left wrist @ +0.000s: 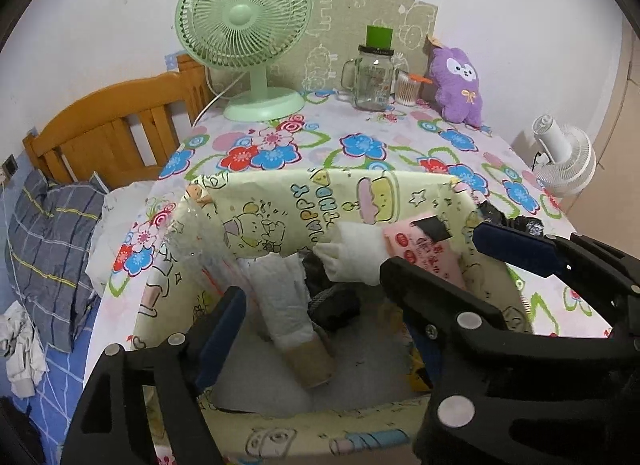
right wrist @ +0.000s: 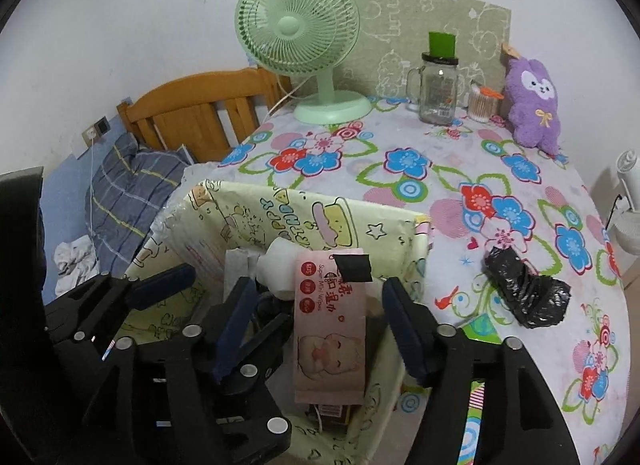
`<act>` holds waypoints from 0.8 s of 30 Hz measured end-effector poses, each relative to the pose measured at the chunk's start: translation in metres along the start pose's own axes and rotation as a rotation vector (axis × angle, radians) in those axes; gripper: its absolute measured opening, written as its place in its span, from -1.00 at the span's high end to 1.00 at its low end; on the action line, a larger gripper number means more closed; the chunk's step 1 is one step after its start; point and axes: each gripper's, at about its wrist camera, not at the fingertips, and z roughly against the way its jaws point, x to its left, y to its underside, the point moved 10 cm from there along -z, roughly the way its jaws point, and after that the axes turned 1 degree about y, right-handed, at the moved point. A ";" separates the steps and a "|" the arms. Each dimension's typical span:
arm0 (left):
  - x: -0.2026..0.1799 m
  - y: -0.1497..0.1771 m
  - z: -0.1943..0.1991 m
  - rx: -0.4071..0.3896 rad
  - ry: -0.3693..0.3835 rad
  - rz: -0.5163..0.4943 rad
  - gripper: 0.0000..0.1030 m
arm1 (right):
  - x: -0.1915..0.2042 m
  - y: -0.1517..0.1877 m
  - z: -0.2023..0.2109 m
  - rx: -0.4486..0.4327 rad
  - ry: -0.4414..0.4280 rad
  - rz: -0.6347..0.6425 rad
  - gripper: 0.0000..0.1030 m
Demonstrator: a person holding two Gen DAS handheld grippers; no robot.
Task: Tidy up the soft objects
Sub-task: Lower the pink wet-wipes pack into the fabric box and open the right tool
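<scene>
A yellow cartoon-print box (left wrist: 280,201) stands open on the flowered table. Inside lie a white paper roll (left wrist: 286,305) with a brown core, a dark bundle (left wrist: 334,309) and a white soft wad (left wrist: 354,255). My left gripper (left wrist: 320,305) hangs open over the box, with the roll loose between its fingers. A pink wipes pack (right wrist: 330,325) stands upright in the box. My right gripper (right wrist: 318,289) straddles it, open, with a gap on each side. A black plastic bag roll (right wrist: 528,293) lies on the table to the right of the box. A purple plush (right wrist: 534,101) sits at the back.
At the back of the table (right wrist: 420,185) stand a green fan (right wrist: 304,33), a glass mug jar (right wrist: 438,85) with a green cap and a pot of cotton swabs (right wrist: 482,105). Left of the table are a wooden bed frame (left wrist: 116,125) and a checked pillow (left wrist: 52,249). A white fan (left wrist: 564,157) stands at right.
</scene>
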 end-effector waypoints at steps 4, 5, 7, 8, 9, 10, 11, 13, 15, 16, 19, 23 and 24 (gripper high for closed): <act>-0.005 -0.002 0.009 -0.013 -0.009 -0.001 -0.63 | -0.002 -0.001 0.012 -0.021 0.005 0.000 -0.39; -0.007 -0.003 0.013 -0.020 -0.011 -0.002 -0.63 | -0.003 -0.002 0.016 -0.027 0.007 0.000 -0.40; -0.010 -0.005 0.018 -0.031 -0.012 -0.003 -0.65 | -0.005 -0.004 0.023 -0.041 0.010 0.002 -0.45; -0.011 -0.005 0.020 -0.037 -0.014 -0.003 -0.66 | -0.006 -0.004 0.026 -0.048 0.013 0.003 -0.49; -0.013 -0.007 0.024 -0.044 -0.016 -0.002 -0.66 | -0.007 -0.005 0.029 -0.055 0.017 0.003 -0.50; -0.015 -0.008 0.026 -0.049 -0.017 -0.002 -0.66 | -0.008 -0.006 0.034 -0.065 0.021 0.003 -0.53; -0.017 -0.009 0.028 -0.055 -0.018 -0.002 -0.66 | -0.010 -0.008 0.037 -0.072 0.023 0.002 -0.56; -0.021 -0.011 0.034 -0.069 -0.020 -0.004 -0.67 | -0.013 -0.009 0.044 -0.086 0.027 0.001 -0.61; -0.026 -0.013 0.039 -0.080 -0.025 -0.007 -0.67 | -0.017 -0.010 0.050 -0.099 0.034 -0.001 -0.65; -0.028 -0.014 0.041 -0.084 -0.026 -0.008 -0.67 | -0.018 -0.011 0.053 -0.106 0.037 -0.002 -0.67; -0.034 -0.016 0.047 -0.100 -0.028 -0.010 -0.67 | -0.024 -0.012 0.062 -0.122 0.043 -0.003 -0.71; -0.045 -0.020 0.055 -0.123 -0.026 -0.011 -0.68 | -0.032 -0.013 0.075 -0.142 0.052 -0.004 -0.76; -0.048 -0.021 0.057 -0.128 -0.026 -0.012 -0.68 | -0.034 -0.013 0.079 -0.148 0.056 -0.003 -0.76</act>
